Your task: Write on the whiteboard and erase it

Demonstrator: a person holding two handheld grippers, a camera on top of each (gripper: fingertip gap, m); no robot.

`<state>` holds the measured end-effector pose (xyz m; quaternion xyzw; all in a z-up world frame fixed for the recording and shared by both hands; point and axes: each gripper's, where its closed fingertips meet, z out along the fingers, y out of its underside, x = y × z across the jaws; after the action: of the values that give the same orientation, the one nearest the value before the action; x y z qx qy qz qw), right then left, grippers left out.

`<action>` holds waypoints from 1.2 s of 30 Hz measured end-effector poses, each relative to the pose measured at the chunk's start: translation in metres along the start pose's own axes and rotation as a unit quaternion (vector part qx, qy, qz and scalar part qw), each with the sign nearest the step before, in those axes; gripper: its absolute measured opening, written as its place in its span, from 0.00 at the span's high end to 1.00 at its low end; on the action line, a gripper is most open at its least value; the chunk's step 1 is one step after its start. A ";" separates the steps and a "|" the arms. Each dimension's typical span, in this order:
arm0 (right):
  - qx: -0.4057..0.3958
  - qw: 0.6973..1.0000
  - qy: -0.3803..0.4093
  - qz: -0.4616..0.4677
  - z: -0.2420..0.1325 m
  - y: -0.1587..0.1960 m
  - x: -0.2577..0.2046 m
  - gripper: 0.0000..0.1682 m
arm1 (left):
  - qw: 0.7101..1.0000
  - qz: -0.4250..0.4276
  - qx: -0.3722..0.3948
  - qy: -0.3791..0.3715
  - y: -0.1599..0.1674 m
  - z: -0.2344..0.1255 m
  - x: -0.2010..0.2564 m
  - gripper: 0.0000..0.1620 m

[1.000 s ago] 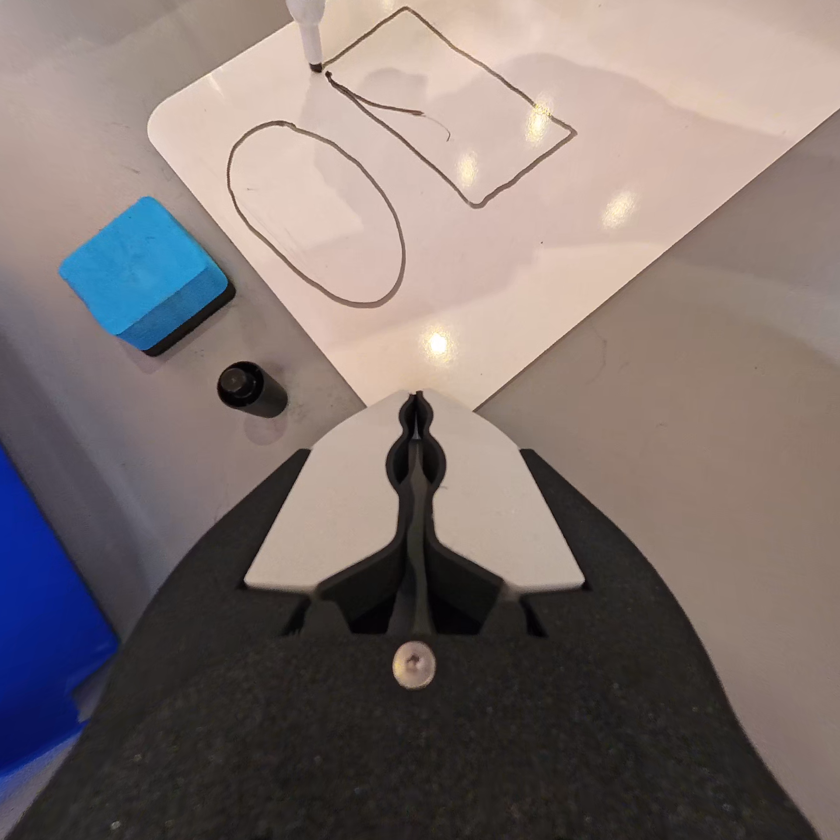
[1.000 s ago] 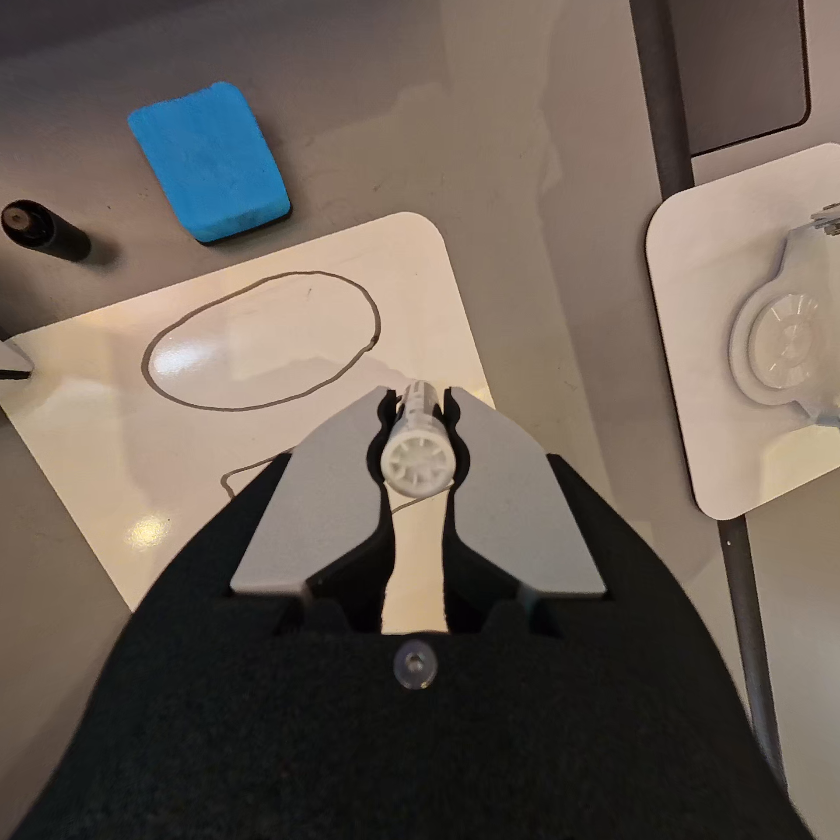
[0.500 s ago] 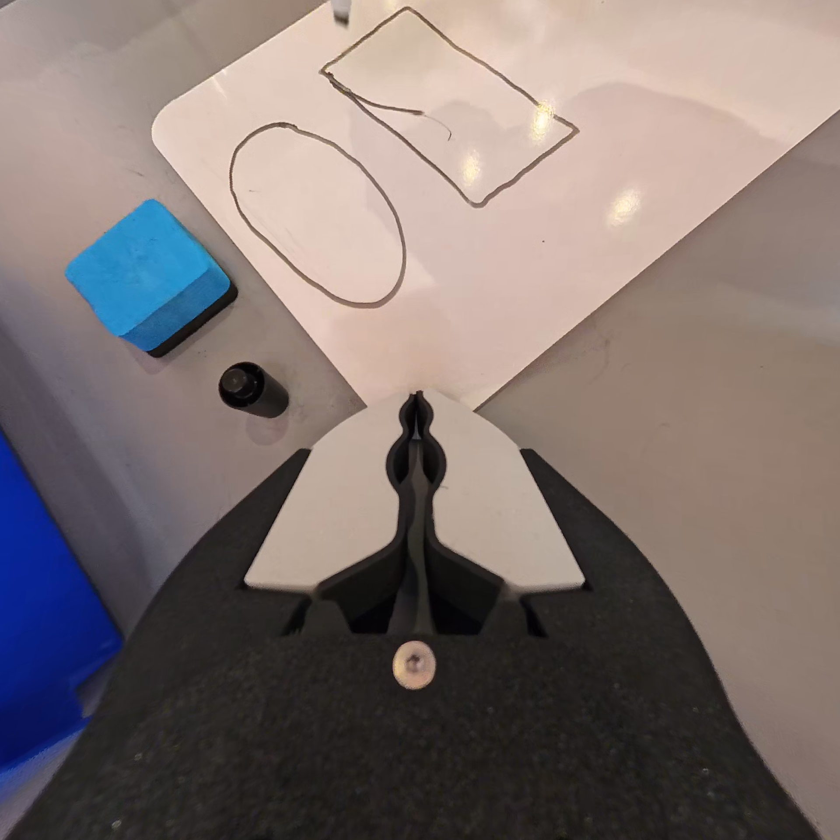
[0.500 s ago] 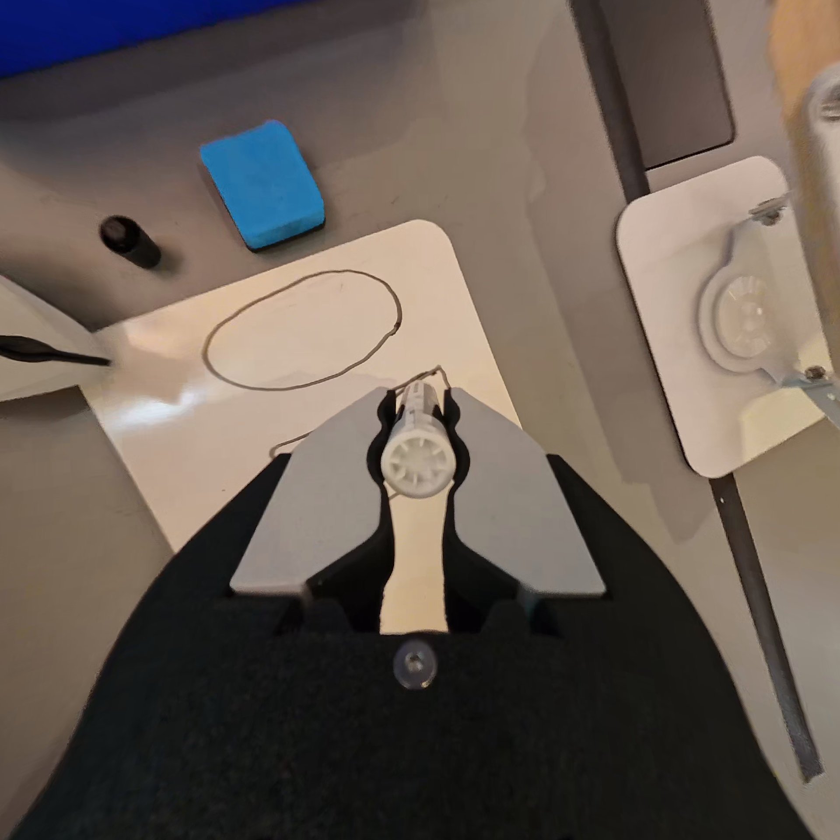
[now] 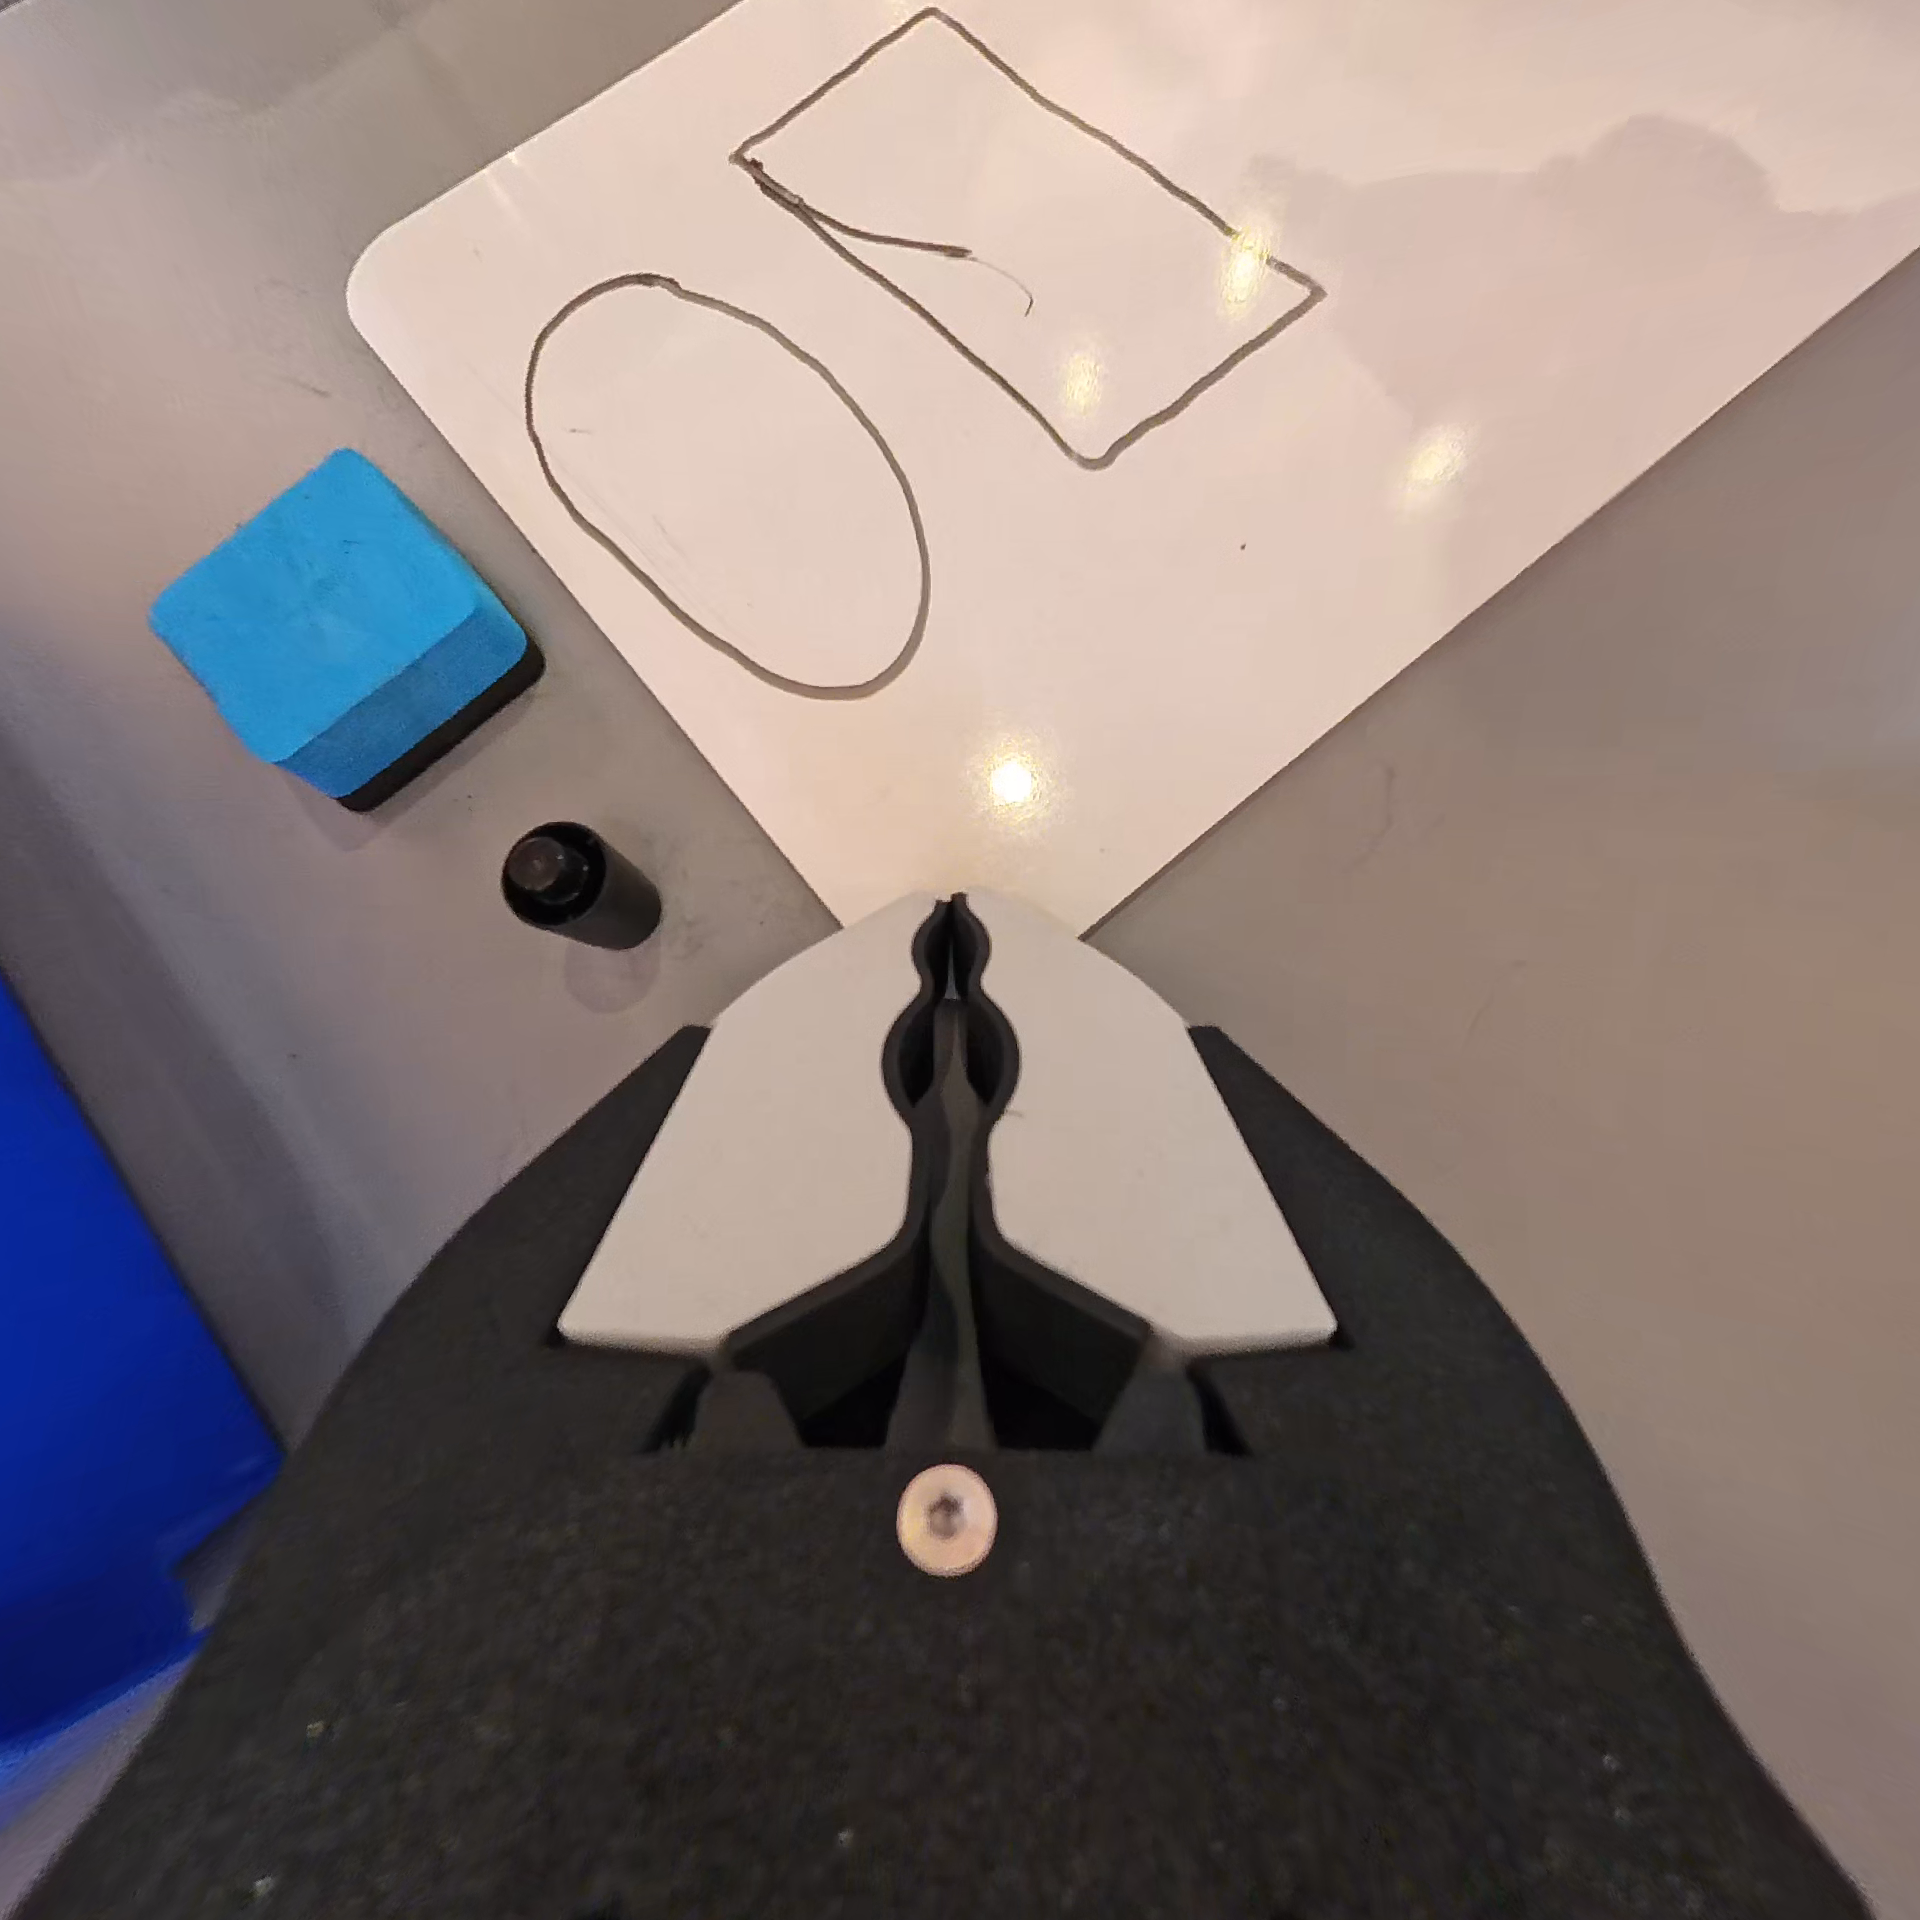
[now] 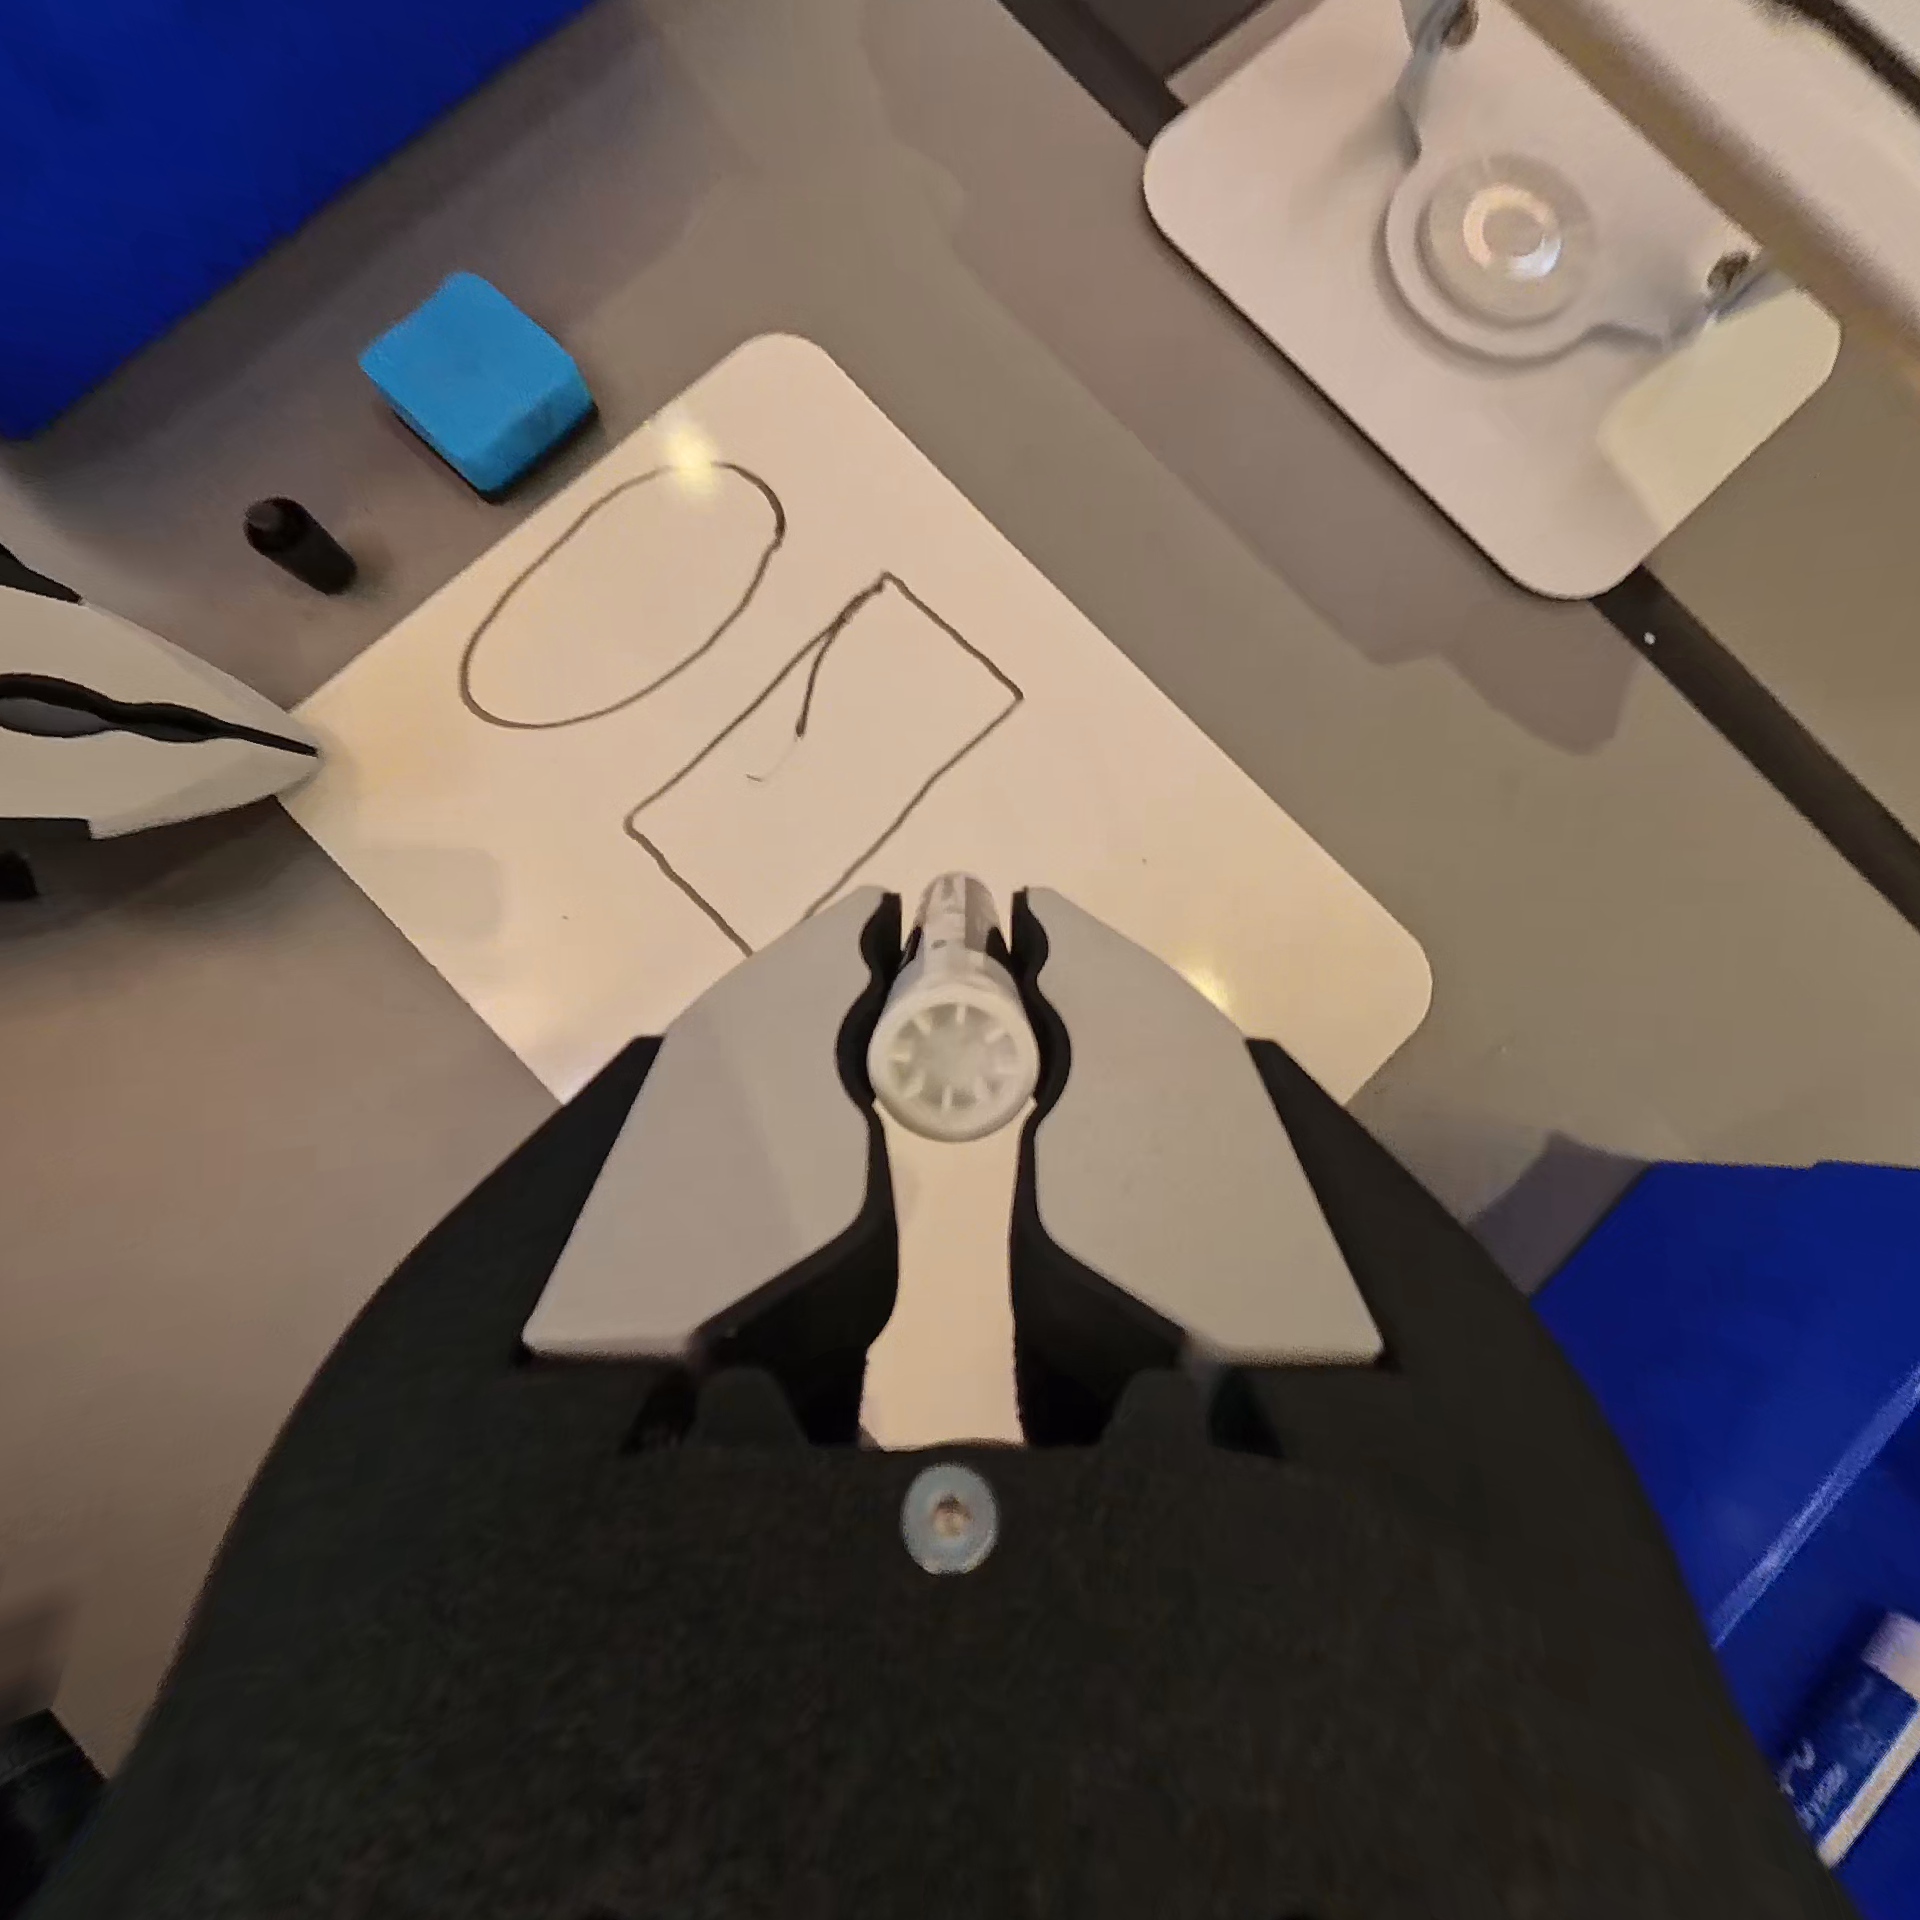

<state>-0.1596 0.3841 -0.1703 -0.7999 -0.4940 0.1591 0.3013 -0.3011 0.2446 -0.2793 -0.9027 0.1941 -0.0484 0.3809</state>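
A white whiteboard [image 5: 1143,582] [image 6: 1039,894] lies flat on the grey table, with a drawn oval [image 5: 727,488] [image 6: 623,592] and a drawn rectangle [image 5: 1029,239] [image 6: 831,738]. My right gripper [image 6: 954,904] is shut on a white marker [image 6: 951,1029] and holds it well above the board. My left gripper [image 5: 956,904] is shut and empty at the board's near corner; it also shows in the right wrist view [image 6: 156,727]. A blue eraser [image 5: 338,623] [image 6: 478,390] and a black marker cap [image 5: 577,883] [image 6: 299,540] lie beside the board.
A white plate with a clear round fitting [image 6: 1496,270] lies beyond the board. A dark bar [image 6: 1766,769] crosses the table under it. Blue objects sit at the left [image 5: 94,1299] and at the lower right [image 6: 1745,1403].
My right gripper has lifted the marker off the board and pulled back, so the whole board now shows. The marker tip has left the left wrist view. The left gripper has not moved.
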 end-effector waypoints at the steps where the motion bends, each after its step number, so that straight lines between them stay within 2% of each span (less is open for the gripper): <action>1: -0.009 1.000 0.002 0.003 0.002 0.003 0.003 0.88 | 1.000 -0.002 0.000 0.001 0.000 0.000 0.000 1.00; 19: -0.118 0.991 -0.008 -0.059 0.058 0.002 -0.001 0.88 | 1.000 -0.007 0.001 0.003 0.000 0.000 -0.001 1.00; 28: -0.126 0.990 -0.015 -0.056 0.063 0.009 -0.007 0.88 | 1.000 -0.007 0.001 0.004 0.000 0.000 0.000 1.00; 36: -0.131 0.990 -0.006 -0.043 0.053 0.022 0.007 0.88 | 1.000 -0.005 0.001 0.002 0.000 0.000 0.000 1.00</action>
<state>-0.1705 0.4001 -0.2243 -0.8093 -0.5467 0.0846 0.1973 -0.3010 0.2449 -0.2794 -0.9034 0.1900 -0.0522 0.3808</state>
